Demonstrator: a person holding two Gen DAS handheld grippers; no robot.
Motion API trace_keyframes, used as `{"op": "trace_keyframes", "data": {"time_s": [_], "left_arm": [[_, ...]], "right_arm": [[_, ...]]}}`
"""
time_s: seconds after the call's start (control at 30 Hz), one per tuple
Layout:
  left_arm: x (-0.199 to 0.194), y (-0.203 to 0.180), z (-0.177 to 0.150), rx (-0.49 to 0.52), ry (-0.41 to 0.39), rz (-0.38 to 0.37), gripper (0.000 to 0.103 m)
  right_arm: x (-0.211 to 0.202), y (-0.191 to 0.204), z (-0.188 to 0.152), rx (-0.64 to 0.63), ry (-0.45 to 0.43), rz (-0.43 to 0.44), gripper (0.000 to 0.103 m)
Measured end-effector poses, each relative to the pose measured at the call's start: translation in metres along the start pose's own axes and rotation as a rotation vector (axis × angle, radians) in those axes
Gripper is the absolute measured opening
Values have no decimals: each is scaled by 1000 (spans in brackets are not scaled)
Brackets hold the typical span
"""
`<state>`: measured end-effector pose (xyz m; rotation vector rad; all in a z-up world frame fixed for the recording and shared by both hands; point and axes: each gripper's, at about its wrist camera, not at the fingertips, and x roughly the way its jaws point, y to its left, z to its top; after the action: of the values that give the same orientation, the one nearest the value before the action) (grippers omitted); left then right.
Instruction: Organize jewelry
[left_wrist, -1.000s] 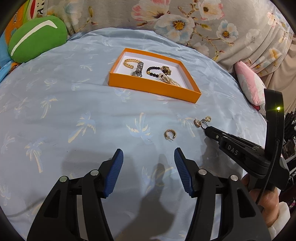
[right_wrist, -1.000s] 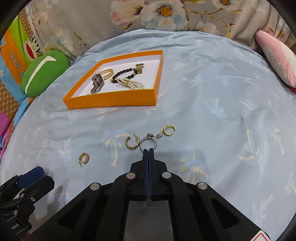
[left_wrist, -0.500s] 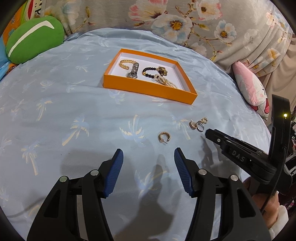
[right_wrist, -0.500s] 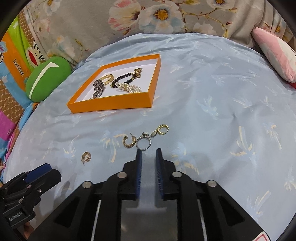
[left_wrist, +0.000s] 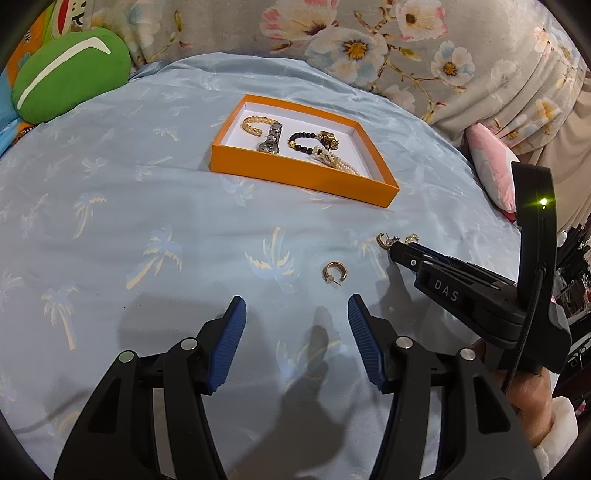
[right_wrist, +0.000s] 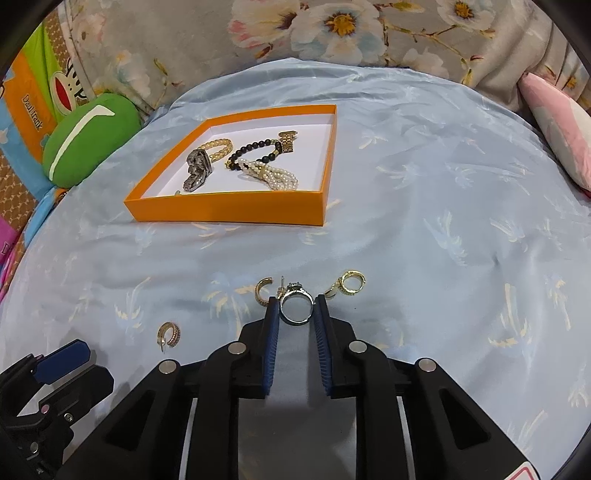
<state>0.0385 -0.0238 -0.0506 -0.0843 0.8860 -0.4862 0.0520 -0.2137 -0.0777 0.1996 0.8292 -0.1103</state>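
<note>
Silver ring (right_wrist: 296, 307) lies on the bed's blue sheet, toward the near edge, bracketed by the right gripper (right_wrist: 295, 310): jaws spread just wider than the band, one pad each side, contact not clear. A second ago those jaws were pressed together right behind the ring; half a second ago they had cracked open and sat back from it. Now they're wider and moved up around it. Reads as a re-approach (closed tips couldn't take the band), so I'd call it pre-grasp, close still to come.

Flanking the ring: a gold half-hoop earring (right_wrist: 263, 291) just left, a gold hoop (right_wrist: 351, 283) just right, both near the pads, so a sloppy close could nudge them. A third earring (right_wrist: 169, 334) sits apart toward the left, ahead of the left gripper (left_wrist: 294, 317), jaws wide open, holding nothing, barely shifted.

Orange box (right_wrist: 229, 212) is toward the far edge with bracelets and a watch already inside.

View split: the right wrist shows the ring between the pads; the left wrist has the ring mostly hidden behind the right gripper's tip, but shows its side profile low over the sheet.
</note>
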Motion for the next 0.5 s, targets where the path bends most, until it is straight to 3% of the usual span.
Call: {"op": "trace_keyframes", "data": {"time_s": [0.07, 0.33, 0.4, 0.47, 0.5], "left_arm": [[1, -1, 0, 2, 2, -1, 55], [6, -9, 2, 16, 8, -11, 55], [6, -11, 1, 16, 9, -14, 55], [7, -12, 0, 19, 11, -13, 55], [7, -12, 0, 20, 12, -15, 55]], "right_arm": [[-4, -2, -1, 7, -6, 5, 0], [-23, -16, -11, 50, -23, 24, 0], [-25, -19, -12, 54, -26, 21, 8], [-24, -19, -10, 53, -29, 17, 26], [-23, -18, -9, 49, -28, 16, 28]]}}
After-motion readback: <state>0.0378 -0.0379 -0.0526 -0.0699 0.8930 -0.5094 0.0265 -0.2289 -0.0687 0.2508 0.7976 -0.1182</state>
